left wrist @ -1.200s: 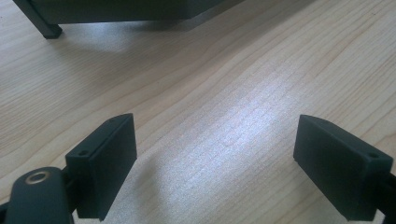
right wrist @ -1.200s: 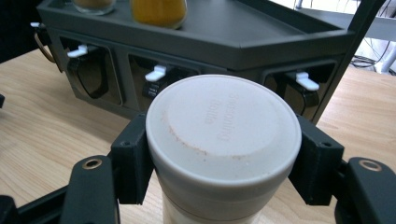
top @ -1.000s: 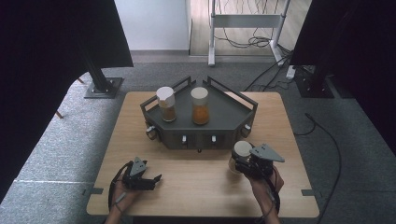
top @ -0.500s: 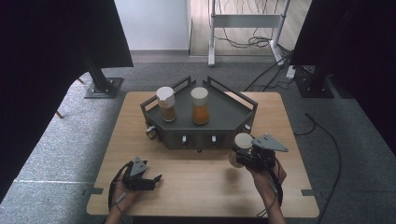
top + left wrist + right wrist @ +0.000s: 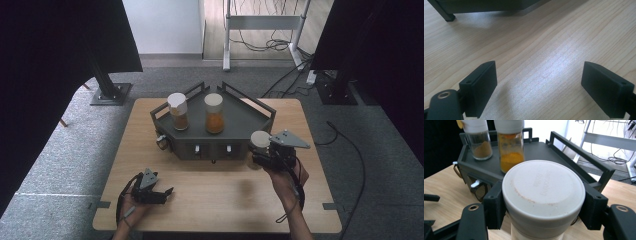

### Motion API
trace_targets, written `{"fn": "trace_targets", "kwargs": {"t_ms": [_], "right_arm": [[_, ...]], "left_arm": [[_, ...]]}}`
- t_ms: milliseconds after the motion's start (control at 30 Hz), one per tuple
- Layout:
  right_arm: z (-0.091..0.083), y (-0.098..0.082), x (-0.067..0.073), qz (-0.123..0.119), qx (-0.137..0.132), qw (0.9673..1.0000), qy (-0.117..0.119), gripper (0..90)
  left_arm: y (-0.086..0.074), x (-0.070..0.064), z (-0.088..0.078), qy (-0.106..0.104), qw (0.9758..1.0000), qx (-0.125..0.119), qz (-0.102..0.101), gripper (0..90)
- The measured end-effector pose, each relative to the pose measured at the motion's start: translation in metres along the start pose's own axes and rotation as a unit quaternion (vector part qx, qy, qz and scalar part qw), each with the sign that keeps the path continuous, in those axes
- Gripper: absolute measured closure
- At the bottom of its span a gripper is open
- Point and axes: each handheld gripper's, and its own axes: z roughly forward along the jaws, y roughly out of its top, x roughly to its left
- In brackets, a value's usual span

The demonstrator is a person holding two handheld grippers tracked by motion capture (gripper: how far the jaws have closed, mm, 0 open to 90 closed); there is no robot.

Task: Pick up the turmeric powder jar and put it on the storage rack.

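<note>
Jar (image 5: 543, 195) lifted toward tray (image 5: 250, 112) w/ spice jars.

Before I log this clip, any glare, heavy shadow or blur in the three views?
High view: sharp, dark curtains crush to black at both sides. Left gripper view: a bright sheen on the table, fingers slightly soft. Right gripper view: the held jar is crisp, the background past the tray is overexposed.
</note>
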Motion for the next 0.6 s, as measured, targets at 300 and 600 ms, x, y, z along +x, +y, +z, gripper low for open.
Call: {"fn": "trace_targets", "kwargs": {"t_ms": [300, 600], "right_arm": [[0.001, 0.024, -0.001, -0.005, -0.006, 1.0000, -0.002, 33.0], [0.009, 0.041, -0.002, -0.004, -0.006, 0.9999, -0.009, 33.0]], "left_arm": [[0.000, 0.000, 0.000, 0.000, 1.0000, 0.000, 0.000, 13.5], [0.001, 0.000, 0.000, -0.001, 1.0000, 0.002, 0.000, 13.5]]}}
